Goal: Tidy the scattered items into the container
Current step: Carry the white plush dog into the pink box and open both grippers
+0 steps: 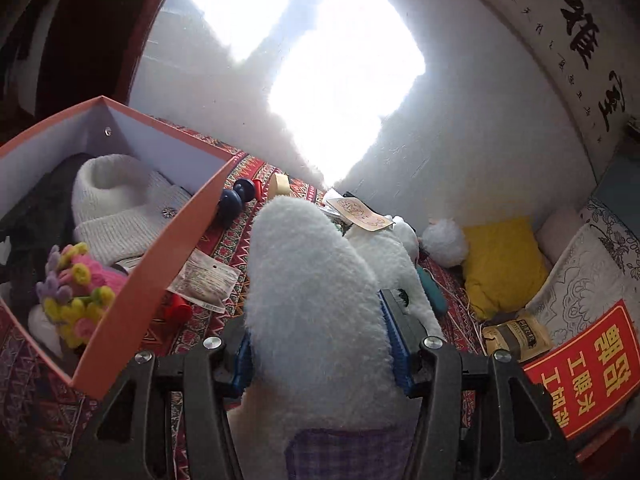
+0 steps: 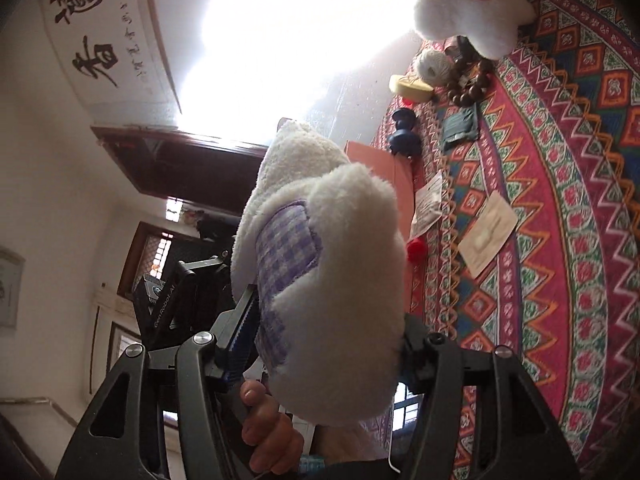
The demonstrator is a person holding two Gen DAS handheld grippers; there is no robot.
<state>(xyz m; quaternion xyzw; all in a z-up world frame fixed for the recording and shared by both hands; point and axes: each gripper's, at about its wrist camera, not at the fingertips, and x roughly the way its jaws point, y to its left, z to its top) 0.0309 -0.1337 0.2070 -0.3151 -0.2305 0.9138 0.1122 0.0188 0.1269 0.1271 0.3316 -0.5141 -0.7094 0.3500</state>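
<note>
Covering the whole surface beneath you is the patterned red cloth (image 1: pixel 224 240), with the orange box (image 1: pixel 132 292) standing open on it at your left. Between both your tools hangs the white plush toy (image 1: pixel 316 300), lifted beside the box and not inside it. Your left gripper (image 1: pixel 320 352) has its fingers closed against the fluffy body, and your right gripper (image 2: pixel 324 340) pinches the same toy where the purple checked patch (image 2: pixel 284 256) sits. Inside the box lie a white knitted hat (image 1: pixel 120 204) and a bunch of pipe-cleaner flowers (image 1: pixel 78 292). Scattered on the cloth outside are a second white plush (image 2: pixel 472 4), a dark blue dumbbell (image 1: pixel 236 196), a string of brown beads (image 2: pixel 472 84) and a small flat packet (image 1: pixel 206 280) touching the box wall.
</note>
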